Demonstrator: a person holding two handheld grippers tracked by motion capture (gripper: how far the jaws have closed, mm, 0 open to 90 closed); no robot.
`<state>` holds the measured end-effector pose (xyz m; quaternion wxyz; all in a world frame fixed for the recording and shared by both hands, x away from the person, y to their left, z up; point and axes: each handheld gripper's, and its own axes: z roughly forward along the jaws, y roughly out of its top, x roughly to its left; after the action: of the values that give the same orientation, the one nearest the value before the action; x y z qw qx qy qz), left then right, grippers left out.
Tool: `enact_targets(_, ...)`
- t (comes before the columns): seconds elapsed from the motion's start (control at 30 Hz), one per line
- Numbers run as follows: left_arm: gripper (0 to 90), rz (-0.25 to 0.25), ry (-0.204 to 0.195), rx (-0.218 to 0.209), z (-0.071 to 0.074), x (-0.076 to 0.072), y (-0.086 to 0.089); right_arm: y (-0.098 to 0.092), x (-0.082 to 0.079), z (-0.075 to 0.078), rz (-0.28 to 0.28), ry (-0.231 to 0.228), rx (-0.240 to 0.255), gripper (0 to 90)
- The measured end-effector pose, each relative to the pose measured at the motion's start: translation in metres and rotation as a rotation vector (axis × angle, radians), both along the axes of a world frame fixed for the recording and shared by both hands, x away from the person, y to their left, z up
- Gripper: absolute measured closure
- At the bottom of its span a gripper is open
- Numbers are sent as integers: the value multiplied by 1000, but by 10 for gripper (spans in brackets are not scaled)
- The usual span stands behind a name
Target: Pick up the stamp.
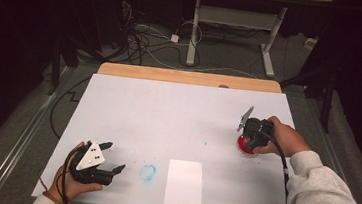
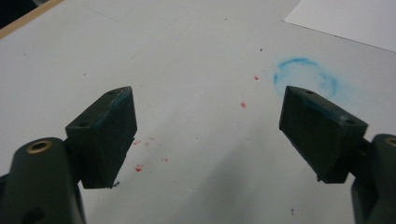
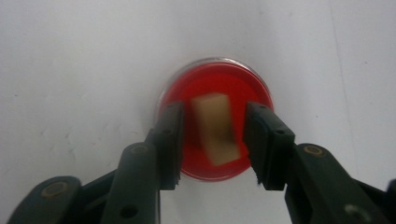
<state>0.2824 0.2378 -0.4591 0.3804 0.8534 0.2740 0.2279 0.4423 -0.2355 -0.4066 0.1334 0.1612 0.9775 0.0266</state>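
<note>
A round clear dish of red paint (image 1: 245, 148) (image 3: 219, 81) sits at the right of the white table cover (image 1: 168, 111). A tan block (image 3: 215, 128) stands tilted in the paint. My right gripper (image 1: 248, 138) (image 3: 215, 140) points down over the dish with a jaw on each side of the block. A thin strip of red shows between each pad and the block, so the gripper is open. At the front left my left gripper (image 1: 116, 156) (image 2: 210, 126) rests low over the cover, open, with nothing between its jaws. Its pads (image 2: 109, 133) carry blue smears.
A smudged blue ring (image 1: 148, 172) (image 2: 306, 77) marks the cover just right of the left gripper. A white sheet of paper (image 1: 184, 185) (image 2: 350, 18) lies near the front edge. Small red specks (image 2: 138, 168) dot the cover. Cables and a desk frame (image 1: 236, 32) lie beyond the table.
</note>
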Motion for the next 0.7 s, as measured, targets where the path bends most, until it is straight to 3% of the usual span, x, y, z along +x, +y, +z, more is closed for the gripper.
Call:
enact_targets(0.07,186,1,2,-10,0,0,1,2,0,-1,6,-20,-14,657)
enact_targets(0.27,186,-1,6,-11,0,0,1,3,3,-6,19,3,-29,736)
enact_targets(0.43,185,-1,15,-17,-1,1,1,3,4,-7,53,12,-19,764)
enact_targets(0.7,186,-10,19,-13,-1,1,0,-1,7,-6,45,34,13,769)
